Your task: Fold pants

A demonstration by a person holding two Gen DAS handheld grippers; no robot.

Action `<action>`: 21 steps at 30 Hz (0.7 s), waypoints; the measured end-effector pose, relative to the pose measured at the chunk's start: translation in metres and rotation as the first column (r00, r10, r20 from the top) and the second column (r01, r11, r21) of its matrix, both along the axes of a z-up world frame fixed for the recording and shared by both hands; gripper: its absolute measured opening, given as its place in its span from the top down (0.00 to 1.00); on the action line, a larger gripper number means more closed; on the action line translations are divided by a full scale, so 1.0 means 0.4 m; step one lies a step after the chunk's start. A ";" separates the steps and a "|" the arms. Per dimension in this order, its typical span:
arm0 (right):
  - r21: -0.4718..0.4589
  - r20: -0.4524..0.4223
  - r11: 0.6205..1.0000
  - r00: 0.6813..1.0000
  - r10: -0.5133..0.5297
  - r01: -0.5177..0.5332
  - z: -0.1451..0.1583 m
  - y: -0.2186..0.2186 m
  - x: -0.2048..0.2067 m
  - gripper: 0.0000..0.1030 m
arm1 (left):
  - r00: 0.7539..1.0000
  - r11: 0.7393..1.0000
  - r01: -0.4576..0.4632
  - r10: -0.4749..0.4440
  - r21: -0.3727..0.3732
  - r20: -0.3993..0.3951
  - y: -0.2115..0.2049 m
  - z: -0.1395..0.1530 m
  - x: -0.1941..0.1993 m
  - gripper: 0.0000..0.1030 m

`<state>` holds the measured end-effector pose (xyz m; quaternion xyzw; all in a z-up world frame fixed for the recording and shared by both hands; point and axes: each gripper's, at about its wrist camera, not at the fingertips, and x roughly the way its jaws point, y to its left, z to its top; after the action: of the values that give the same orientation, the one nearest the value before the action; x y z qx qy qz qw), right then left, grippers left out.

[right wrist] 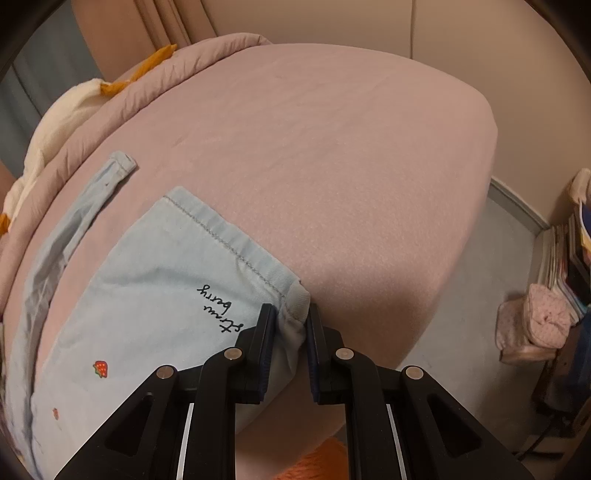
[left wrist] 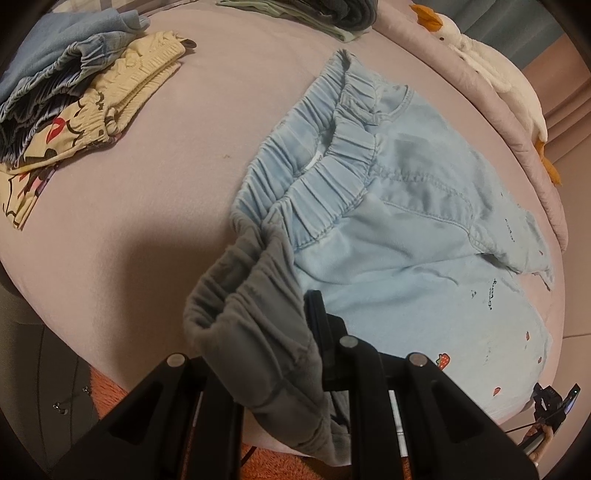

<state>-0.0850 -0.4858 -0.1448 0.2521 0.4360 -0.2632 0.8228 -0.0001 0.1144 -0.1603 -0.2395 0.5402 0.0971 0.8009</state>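
Light blue pants [left wrist: 388,229] with small strawberry prints lie spread on a pink bed [left wrist: 147,221]. The elastic waistband points to the far left in the left wrist view. My left gripper [left wrist: 286,332] is shut on the near end of the waistband, and the lifted fabric looks grey in shadow and hides one finger. In the right wrist view the pants [right wrist: 155,280] show a stitched leg hem and the words "strawberry". My right gripper [right wrist: 291,317] is shut on the hem's near corner at the bed's front edge. A second leg [right wrist: 74,221] lies flat further left.
A pile of folded clothes [left wrist: 74,103] sits at the bed's far left and more garments [left wrist: 332,14] lie at the back. A white plush goose [left wrist: 491,74] rests along the rolled quilt. Beside the bed are a grey floor [right wrist: 480,295], stacked books [right wrist: 565,258] and a pink bag [right wrist: 535,325].
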 end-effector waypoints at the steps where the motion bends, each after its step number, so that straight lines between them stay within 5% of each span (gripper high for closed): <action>1: 0.003 0.007 1.000 1.000 -0.003 0.003 -0.001 -0.001 -0.003 0.88 | 1.000 1.000 0.005 -0.005 0.005 -0.003 -0.003 0.002 0.005 0.85; 16: -0.022 -0.034 0.999 0.998 -0.048 0.047 0.005 0.012 0.010 0.88 | 0.998 0.998 -0.044 0.042 -0.050 -0.048 0.004 0.022 0.028 0.84; 20: -0.035 -0.059 0.999 0.998 -0.025 0.022 0.020 0.018 0.019 0.83 | 0.999 0.999 -0.023 0.024 0.032 -0.027 -0.012 0.101 0.021 0.46; 21: -0.013 -0.055 1.000 0.998 -0.020 0.019 0.028 0.015 0.011 0.69 | 1.000 0.998 -0.025 0.024 0.057 0.005 -0.017 0.128 0.016 0.34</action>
<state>-0.0805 -0.4797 -0.1335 0.2440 0.4542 -0.2807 0.8095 0.0063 0.1077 -0.1090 -0.2234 0.5327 0.1219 0.8072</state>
